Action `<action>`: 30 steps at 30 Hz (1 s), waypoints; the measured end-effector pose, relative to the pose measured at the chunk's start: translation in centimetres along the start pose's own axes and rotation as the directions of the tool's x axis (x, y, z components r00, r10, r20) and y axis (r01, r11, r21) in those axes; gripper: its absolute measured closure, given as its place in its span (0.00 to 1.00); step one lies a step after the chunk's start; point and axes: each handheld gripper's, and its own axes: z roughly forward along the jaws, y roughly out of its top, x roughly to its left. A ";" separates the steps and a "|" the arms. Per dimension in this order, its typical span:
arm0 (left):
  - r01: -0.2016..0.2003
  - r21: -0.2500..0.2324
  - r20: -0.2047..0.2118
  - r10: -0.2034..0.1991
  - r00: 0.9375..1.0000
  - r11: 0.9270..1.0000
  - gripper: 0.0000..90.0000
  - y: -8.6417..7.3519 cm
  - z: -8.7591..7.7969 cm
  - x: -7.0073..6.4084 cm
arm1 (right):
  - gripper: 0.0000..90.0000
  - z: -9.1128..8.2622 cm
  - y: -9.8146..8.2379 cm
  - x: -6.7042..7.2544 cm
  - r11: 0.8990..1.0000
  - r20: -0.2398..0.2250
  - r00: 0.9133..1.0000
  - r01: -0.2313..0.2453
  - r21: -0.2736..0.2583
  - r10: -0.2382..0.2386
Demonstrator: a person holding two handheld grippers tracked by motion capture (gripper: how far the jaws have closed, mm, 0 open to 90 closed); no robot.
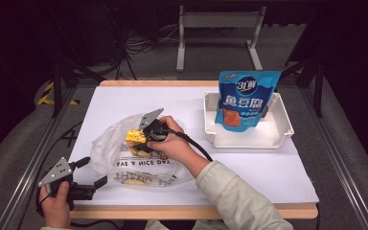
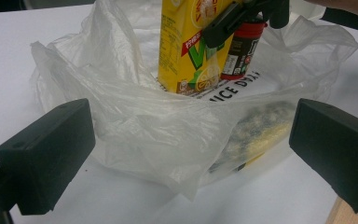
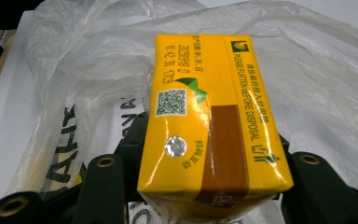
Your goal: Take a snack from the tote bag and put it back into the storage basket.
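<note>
A yellow drink carton [image 1: 135,139] stands upright inside a crumpled clear plastic bag [image 1: 106,143] left of the table's middle. My right gripper [image 1: 145,138] reaches down into the bag. In the right gripper view its black jaws lie against both narrow sides of the yellow carton [image 3: 205,121], shut on it. My left gripper [image 1: 93,171] rests at the front left corner, open, with nothing between its jaws. It points at the plastic bag [image 2: 135,121] from just outside its near edge. The yellow carton [image 2: 186,51] and a red-capped dark bottle [image 2: 241,49] stand side by side in the bag.
A flat yellowish snack packet [image 2: 256,135] lies in the bag's near side. At the right back, a white tray [image 1: 282,129] holds a blue pouch [image 1: 244,98] leaning upright. The wooden table edge [image 1: 191,211] runs along the front.
</note>
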 end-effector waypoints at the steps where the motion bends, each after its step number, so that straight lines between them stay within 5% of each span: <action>1: 0.001 0.000 -0.001 -0.001 1.000 1.000 0.01 0.0 0.0 0.0 | 0.57 0.0 0.0 0.0 1.000 -0.006 1.000 0.001 0.000 -0.001; 30: -0.005 -0.002 -0.005 0.005 1.000 1.000 0.01 0.0 0.0 0.0 | 0.57 -4.4 3.2 0.6 0.997 -0.018 0.999 0.046 -0.056 -0.047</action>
